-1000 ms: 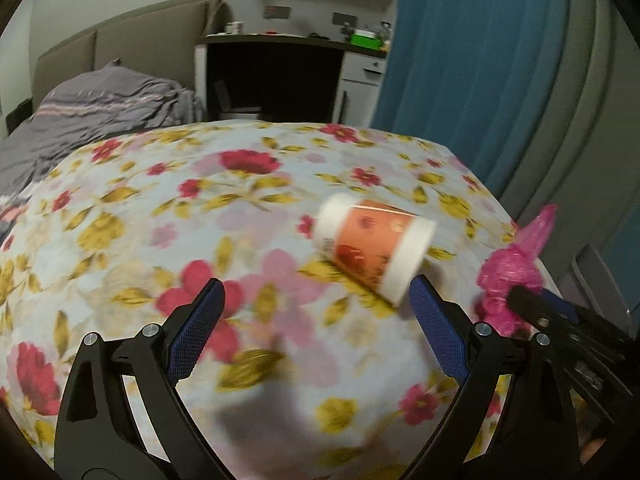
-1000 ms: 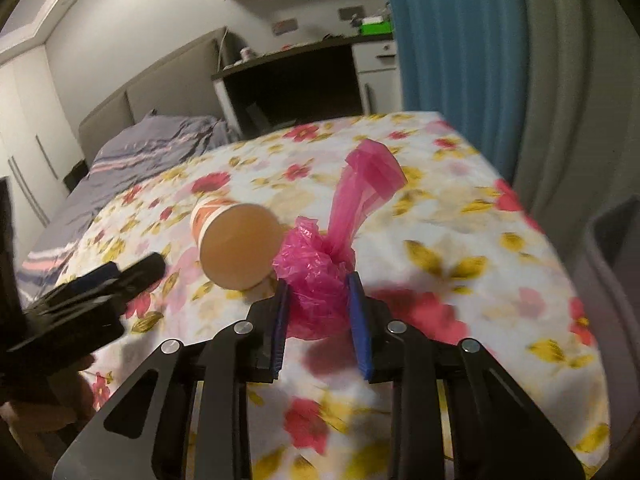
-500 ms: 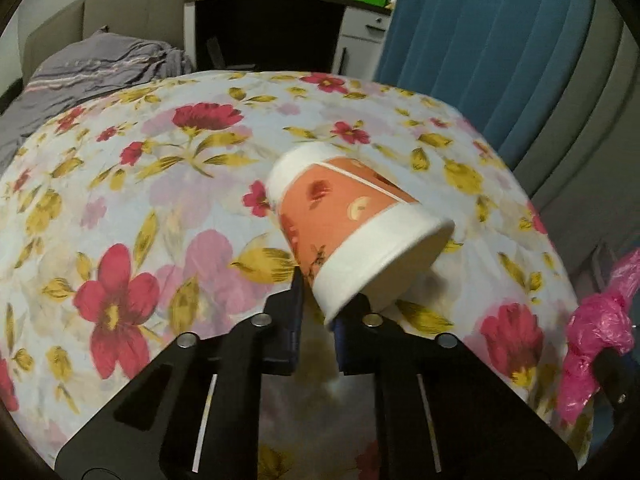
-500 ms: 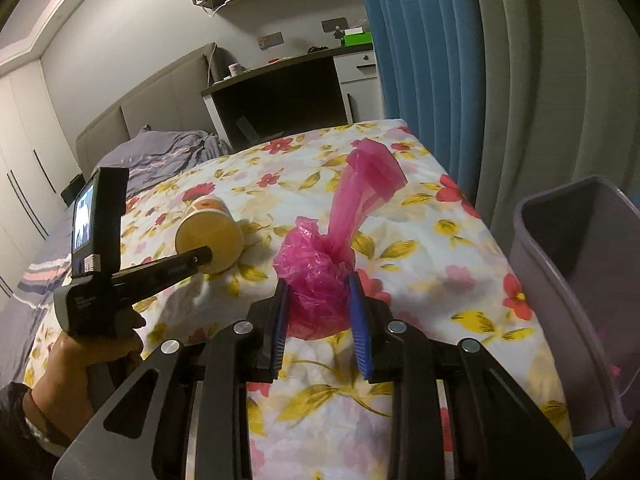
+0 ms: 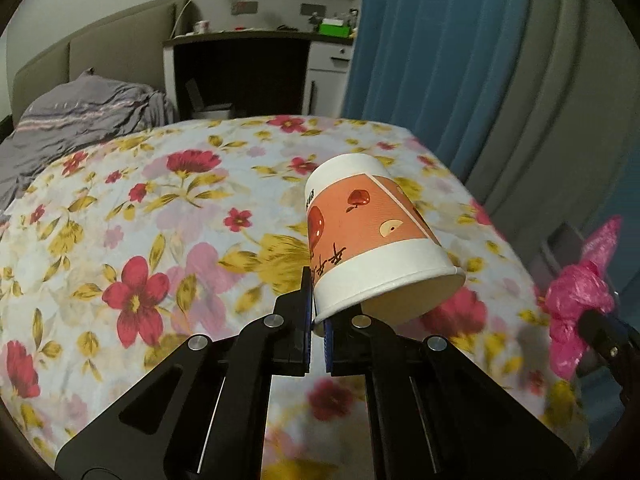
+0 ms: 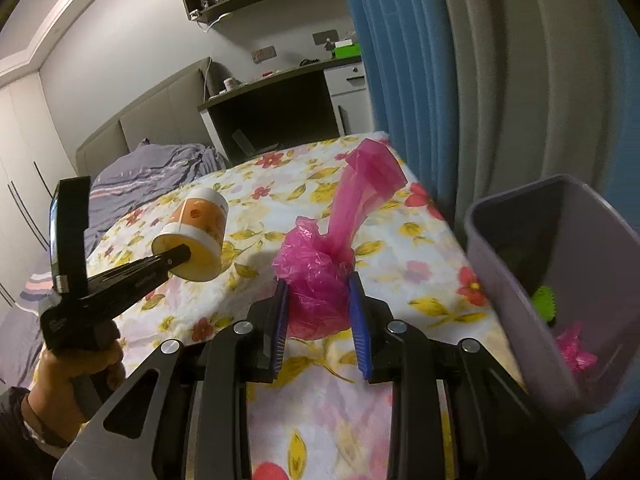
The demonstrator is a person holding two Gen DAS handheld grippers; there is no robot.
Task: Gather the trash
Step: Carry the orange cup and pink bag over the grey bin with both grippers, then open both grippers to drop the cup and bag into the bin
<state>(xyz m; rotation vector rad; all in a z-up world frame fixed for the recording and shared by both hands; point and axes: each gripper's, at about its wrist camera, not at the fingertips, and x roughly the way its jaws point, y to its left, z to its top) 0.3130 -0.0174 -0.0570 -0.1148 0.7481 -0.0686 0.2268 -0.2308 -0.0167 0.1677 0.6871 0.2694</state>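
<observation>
Step in hand: we judge this the carry stage; both pieces of trash are lifted clear of the floral bedspread (image 5: pixel 168 208) and not yet binned.
Left hand-held gripper (image 5: pixel 317 336): closed narrow on the rim wall of the orange-and-white paper cup (image 5: pixel 368 236), which juts forward, mouth toward us, bottom far.
Right hand-held gripper (image 6: pixel 320 320): pinching the crumpled pink plastic bag (image 6: pixel 320 280), its loose tail standing up.
Bin: the grey plastic waste bin (image 6: pixel 516 272) stands near right, beside the bed, with a green item and pink scraps inside.
Next move: we think it calls for swinging the bag right, over the bin mouth, then opening; the cup follows.
Writing: dark handwritten-style characters run along the cup's orange band above apple pictures; we cannot read them. No brand is legible.
</observation>
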